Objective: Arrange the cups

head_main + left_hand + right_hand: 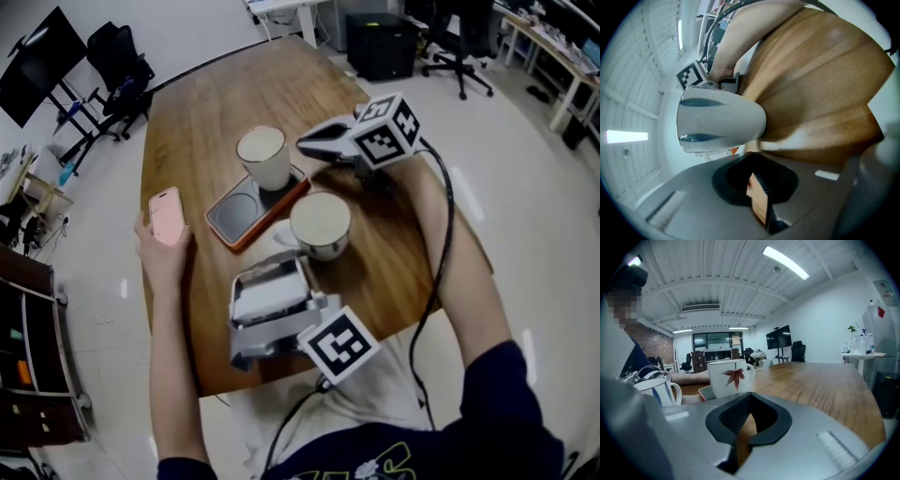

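1. Right gripper view: the right gripper point(751, 395) has its fingers point(733, 416) closed together with nothing between them. It points at the leaf cup point(727, 376), tips just beside it.
2. Left gripper point(753, 154) lies rolled on its side on the desk point(216, 103) with no hand on it. Its fingers point(761, 178) are likewise closed and empty. The left hand point(159, 251) holds a phone point(167, 216).
3. The leaf cup stands in the far recess of the orange tray point(246, 242), and the near recess is free. The striped cup point(320, 223) stands on the desk just beside the tray, right in front of the left gripper.
4. Handling, as a judgement: both cups look like glazed ceramic, so stiff, slick, chippable and fairly heavy.
5. Grip: best to pinch the rim wall or the handle, squarely, and keep the cup upright.
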`<control>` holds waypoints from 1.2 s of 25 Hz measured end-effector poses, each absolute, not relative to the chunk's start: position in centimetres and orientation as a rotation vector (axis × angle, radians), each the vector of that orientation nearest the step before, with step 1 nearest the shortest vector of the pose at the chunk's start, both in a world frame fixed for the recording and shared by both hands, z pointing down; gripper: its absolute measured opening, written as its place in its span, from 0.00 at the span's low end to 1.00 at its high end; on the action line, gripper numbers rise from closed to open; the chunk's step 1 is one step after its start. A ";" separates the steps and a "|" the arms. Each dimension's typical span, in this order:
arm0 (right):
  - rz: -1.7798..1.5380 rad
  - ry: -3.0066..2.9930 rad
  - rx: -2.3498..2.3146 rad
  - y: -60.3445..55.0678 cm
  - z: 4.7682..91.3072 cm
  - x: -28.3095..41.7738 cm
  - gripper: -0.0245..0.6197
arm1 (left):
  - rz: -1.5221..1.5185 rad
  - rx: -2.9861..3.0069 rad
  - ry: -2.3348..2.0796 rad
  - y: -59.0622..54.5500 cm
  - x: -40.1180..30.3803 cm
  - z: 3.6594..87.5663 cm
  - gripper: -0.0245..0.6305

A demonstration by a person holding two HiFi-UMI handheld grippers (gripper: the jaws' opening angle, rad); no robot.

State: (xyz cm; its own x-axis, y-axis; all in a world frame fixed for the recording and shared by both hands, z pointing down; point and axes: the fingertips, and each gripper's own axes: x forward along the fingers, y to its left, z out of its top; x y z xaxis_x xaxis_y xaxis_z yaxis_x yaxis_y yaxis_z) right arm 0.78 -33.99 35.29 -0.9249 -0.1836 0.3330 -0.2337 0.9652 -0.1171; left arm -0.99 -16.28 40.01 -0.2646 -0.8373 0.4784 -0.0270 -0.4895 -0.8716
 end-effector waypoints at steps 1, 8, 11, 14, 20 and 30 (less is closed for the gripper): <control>0.217 -2.795 0.307 -34.1 35.3 0.7 0.05 | -1.816 -1.399 1.087 -16.4 -1.1 40.0 0.04; 0.236 -2.755 0.399 -34.0 35.2 1.0 0.05 | -1.876 -1.448 1.038 -14.7 -0.7 40.6 0.04; 0.256 -2.725 0.573 -35.5 35.0 1.7 0.05 | -1.873 -1.439 1.033 -14.4 -0.4 40.3 0.04; 0.268 -2.698 0.819 -37.3 34.8 3.5 0.05 | -1.860 -1.426 1.031 -14.1 -0.1 40.3 0.04; 0.181 -2.751 1.131 -39.1 33.7 6.9 0.05 | -1.773 -1.545 1.099 -14.4 1.1 40.5 0.04; 0.181 -2.799 1.067 -40.3 33.0 5.1 0.05 | -1.558 -1.886 1.337 -15.7 -1.9 40.3 0.04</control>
State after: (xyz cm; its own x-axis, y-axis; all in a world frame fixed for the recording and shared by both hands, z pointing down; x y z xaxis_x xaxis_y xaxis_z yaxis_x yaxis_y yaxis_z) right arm 5.13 -40.34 33.05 -0.7385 -0.6516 0.1731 -0.6685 0.7412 -0.0620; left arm -1.86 -15.70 40.33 -0.0511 -0.8225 0.5665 -0.4349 -0.4923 -0.7540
